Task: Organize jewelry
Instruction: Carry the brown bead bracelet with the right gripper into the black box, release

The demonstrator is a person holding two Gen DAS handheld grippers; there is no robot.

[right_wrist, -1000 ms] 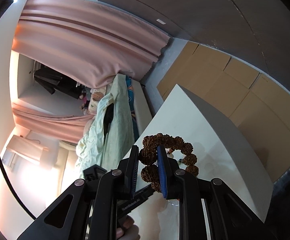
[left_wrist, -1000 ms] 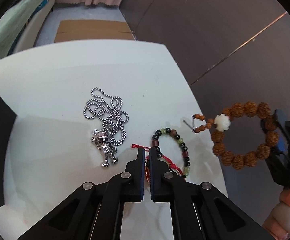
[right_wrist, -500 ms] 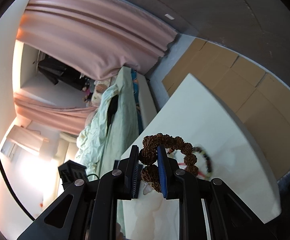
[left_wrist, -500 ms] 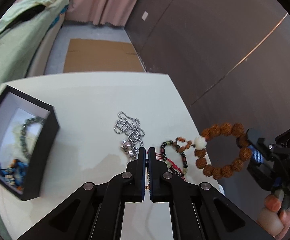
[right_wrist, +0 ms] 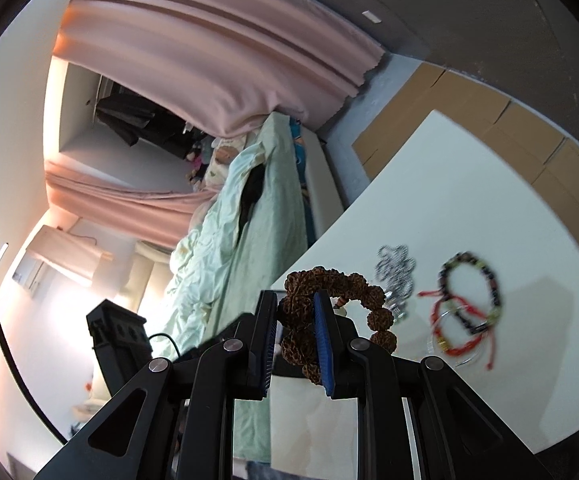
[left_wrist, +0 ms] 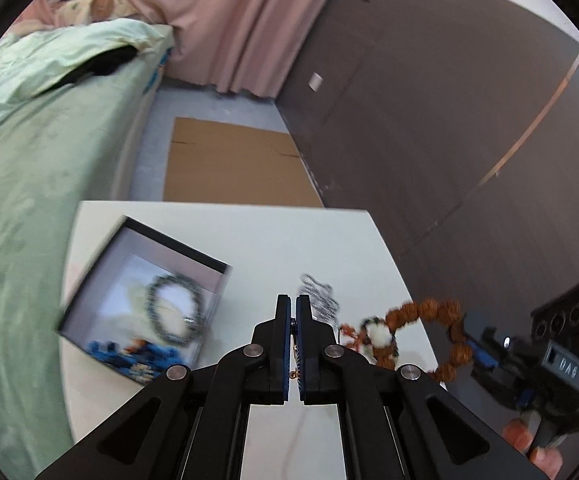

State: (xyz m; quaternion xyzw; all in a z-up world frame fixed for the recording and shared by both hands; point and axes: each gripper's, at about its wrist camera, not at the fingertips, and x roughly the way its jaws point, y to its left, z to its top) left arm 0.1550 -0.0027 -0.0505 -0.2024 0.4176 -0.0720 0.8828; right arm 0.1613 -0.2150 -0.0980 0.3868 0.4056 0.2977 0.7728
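The right claw (right_wrist: 295, 336) is clamped on a brown seed-bead bracelet (right_wrist: 337, 292); the left claw (left_wrist: 293, 344) is pressed together on a thin gold chain (left_wrist: 294, 374). Left of it, the black box (left_wrist: 145, 304) holds several pieces. A silver chain necklace (right_wrist: 395, 270) and beaded bracelet (right_wrist: 471, 294) remain on the table (right_wrist: 449, 184).

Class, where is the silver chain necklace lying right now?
In the right wrist view, the silver chain necklace lies on the white table, left of the black beaded bracelet.

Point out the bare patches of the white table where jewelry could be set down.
The table is bare along its far edge, beyond the black box and the silver chain. Crowded: the right side, where the chain, the dark beaded bracelet and the red cord cluster.
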